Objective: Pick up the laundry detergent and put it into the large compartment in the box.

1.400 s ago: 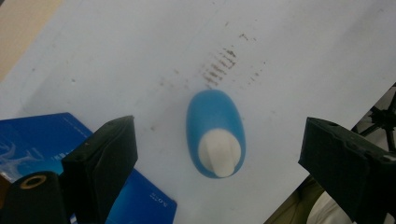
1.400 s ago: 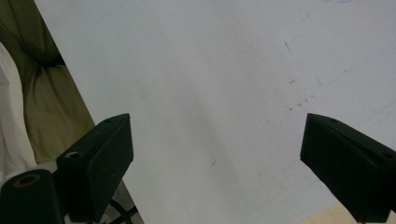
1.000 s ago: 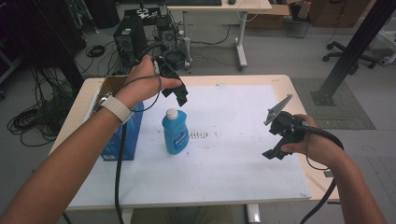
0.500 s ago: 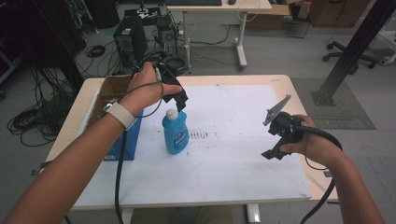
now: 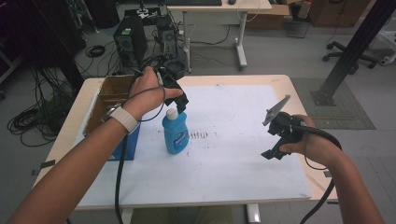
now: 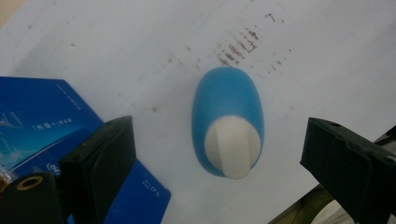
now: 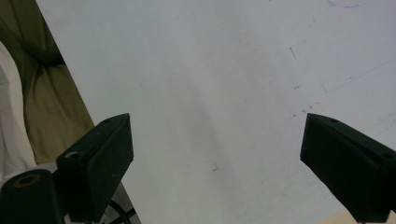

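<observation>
At frame centre-left: blue bottle (image 5: 175, 135) upright on white table (image 5: 233, 172), just beside blue box (image 5: 125, 142).
Left gripper (image 5: 180, 100): jaws spread, directly above white cap (image 6: 232, 147).
Right gripper (image 5: 276, 140): jaws spread, well apart, holding nothing.
Handling: probably smooth, slippery plastic, moderately heavy if filled.
Hold: neck under cap.

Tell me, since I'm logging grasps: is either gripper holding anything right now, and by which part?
Nothing is held. The left gripper is open above the blue bottle's white cap, not touching it; the right gripper is open over the table.

The blue box (image 5: 125, 140) crowds the bottle's (image 5: 175, 135) left; its right side lies open.
</observation>
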Demonstrator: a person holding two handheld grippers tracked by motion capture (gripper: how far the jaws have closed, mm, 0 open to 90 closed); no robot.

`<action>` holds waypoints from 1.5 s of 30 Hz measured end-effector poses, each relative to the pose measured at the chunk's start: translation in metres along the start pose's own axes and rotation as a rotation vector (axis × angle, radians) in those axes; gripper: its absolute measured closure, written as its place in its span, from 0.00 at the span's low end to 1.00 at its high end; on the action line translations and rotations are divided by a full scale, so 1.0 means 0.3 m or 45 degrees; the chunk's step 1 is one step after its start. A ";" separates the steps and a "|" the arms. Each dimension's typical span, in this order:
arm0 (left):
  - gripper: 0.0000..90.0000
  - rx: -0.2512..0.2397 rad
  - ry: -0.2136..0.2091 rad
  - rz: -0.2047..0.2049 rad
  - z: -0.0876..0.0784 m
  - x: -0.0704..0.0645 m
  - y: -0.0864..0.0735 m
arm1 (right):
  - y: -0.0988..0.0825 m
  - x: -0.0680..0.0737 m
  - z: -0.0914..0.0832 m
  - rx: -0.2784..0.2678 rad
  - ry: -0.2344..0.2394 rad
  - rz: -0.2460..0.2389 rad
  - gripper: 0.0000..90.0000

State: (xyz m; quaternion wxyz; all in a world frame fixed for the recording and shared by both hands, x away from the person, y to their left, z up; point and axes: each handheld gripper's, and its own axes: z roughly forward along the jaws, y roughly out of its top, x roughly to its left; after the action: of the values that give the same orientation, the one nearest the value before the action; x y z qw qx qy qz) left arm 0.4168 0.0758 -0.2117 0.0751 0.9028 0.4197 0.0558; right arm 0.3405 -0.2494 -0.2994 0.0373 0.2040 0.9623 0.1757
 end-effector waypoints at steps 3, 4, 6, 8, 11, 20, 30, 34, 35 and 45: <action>0.12 0.001 -0.003 -0.005 0.013 -0.002 -0.002 | 0.000 0.000 0.000 0.000 0.000 -0.001 0.11; 0.12 0.001 -0.003 -0.005 0.013 -0.002 -0.002 | 0.000 0.000 0.001 0.001 0.001 -0.001 0.11; 0.12 0.001 -0.011 -0.013 0.030 -0.005 -0.005 | 0.000 0.000 0.001 0.002 0.002 0.000 0.11; 0.12 0.003 -0.023 -0.014 0.039 -0.007 -0.006 | 0.000 -0.001 0.001 0.002 0.001 0.000 0.11; 0.12 0.006 -0.025 -0.019 0.051 -0.009 -0.007 | 0.001 -0.001 0.002 0.001 0.003 0.000 0.11; 0.11 0.011 -0.030 -0.035 0.084 -0.014 -0.011 | 0.000 -0.002 0.011 -0.001 0.008 0.003 0.11; 0.11 0.011 -0.025 -0.063 0.103 -0.012 -0.020 | 0.001 -0.002 0.011 0.002 0.010 0.006 0.11; 0.11 0.017 -0.023 -0.071 0.112 -0.010 -0.023 | 0.002 -0.002 0.014 0.000 0.012 0.000 0.11; 0.11 0.012 -0.023 -0.076 0.115 -0.011 -0.024 | 0.003 -0.002 0.014 0.000 0.012 0.000 0.11; 0.11 0.028 -0.016 -0.089 0.142 -0.022 -0.026 | -0.001 -0.001 0.014 0.000 0.011 0.002 0.11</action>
State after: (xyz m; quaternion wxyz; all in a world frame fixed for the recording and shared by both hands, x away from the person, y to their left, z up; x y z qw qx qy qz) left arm 0.4137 0.0720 -0.2553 0.0695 0.8887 0.4512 0.0429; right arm 0.3414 -0.2484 -0.3034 0.0330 0.2041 0.9623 0.1768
